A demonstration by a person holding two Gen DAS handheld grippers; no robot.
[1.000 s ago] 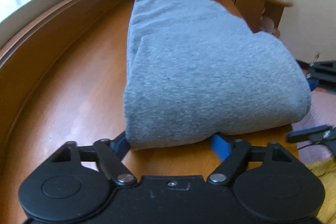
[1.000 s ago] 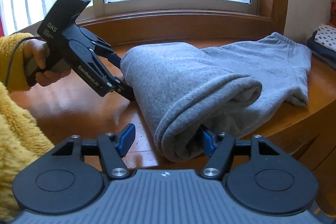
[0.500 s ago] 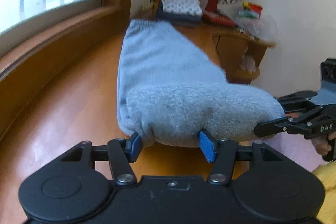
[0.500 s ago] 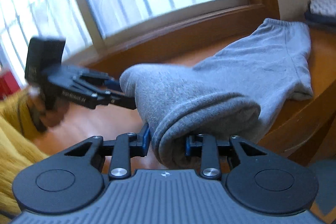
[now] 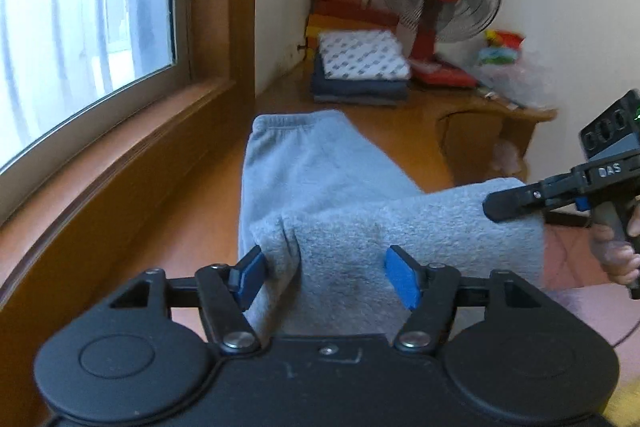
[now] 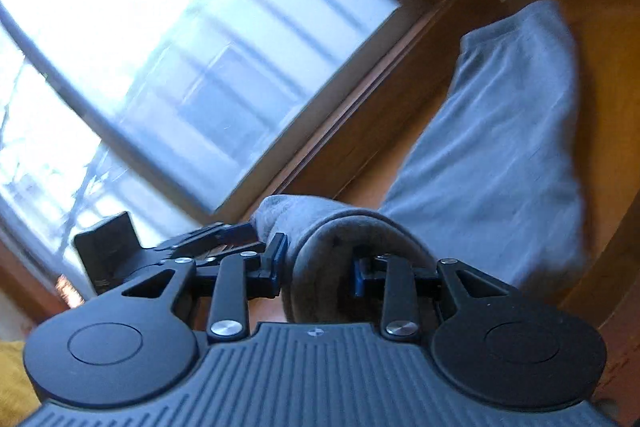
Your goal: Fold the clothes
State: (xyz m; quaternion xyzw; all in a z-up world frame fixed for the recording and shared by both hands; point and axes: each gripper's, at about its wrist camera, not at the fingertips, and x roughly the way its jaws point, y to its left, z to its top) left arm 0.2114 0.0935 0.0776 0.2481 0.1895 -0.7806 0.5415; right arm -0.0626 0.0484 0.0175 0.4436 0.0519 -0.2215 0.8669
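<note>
Garment [image 5: 400,227]: grey, thick, far end flat at frame centre on desk [image 5: 192,227], near fold lifted. I have left gripper [image 5: 324,277] and right gripper [image 6: 316,267] each pinching a near corner, both loosening slightly, probably to carry the fold forward evenly.

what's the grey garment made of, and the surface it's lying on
Thick grey folded garment: looks like fleece or sweatshirt knit, with a matte, fuzzy nap and a ribbed hem. Orange-brown tabletop: apparently varnished wood, glossy, though grain is blurred, so laminate is possible.
</note>
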